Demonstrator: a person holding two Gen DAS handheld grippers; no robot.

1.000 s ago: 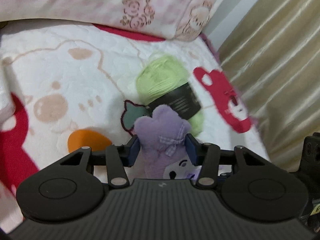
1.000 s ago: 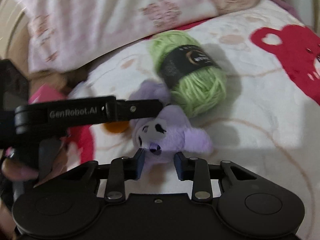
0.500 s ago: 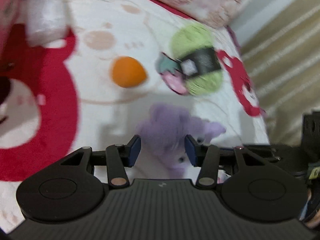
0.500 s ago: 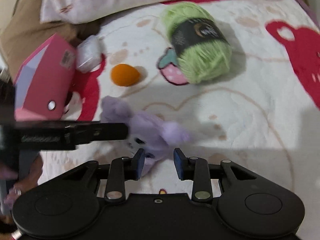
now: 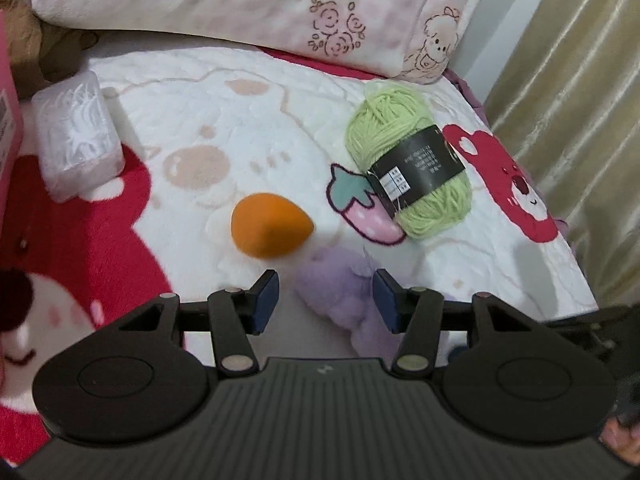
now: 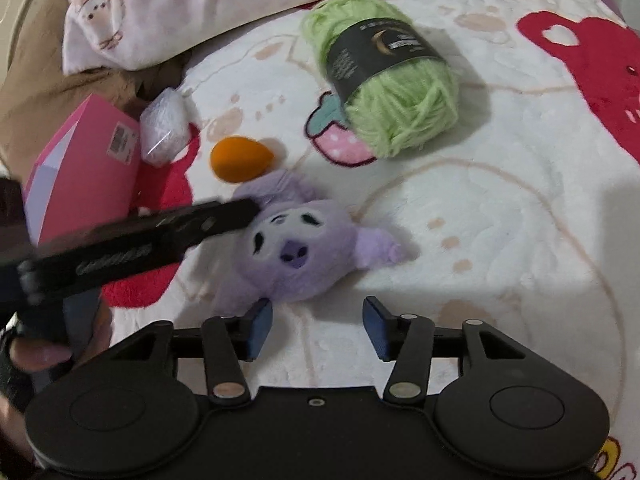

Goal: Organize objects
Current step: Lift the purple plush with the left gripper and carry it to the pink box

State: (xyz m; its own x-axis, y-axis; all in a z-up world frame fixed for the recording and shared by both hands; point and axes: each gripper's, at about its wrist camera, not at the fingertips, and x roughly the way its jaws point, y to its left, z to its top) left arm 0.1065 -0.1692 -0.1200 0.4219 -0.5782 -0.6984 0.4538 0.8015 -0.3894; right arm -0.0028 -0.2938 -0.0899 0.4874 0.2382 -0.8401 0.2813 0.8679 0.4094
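Your left hand-held gripper [image 5: 326, 300] is opening over the purple plush toy [image 5: 344, 296] — the toy is lying between the pads on the bed blanket [image 5: 248, 120], not squeezed. Your right hand-held gripper [image 6: 318, 326] is opening too, its pads standing apart with only blanket between them, the plush just beyond. The orange sponge [image 6: 240, 158] is sitting just beside the plush — the green yarn skein [image 6: 384, 76] is lying farther back.
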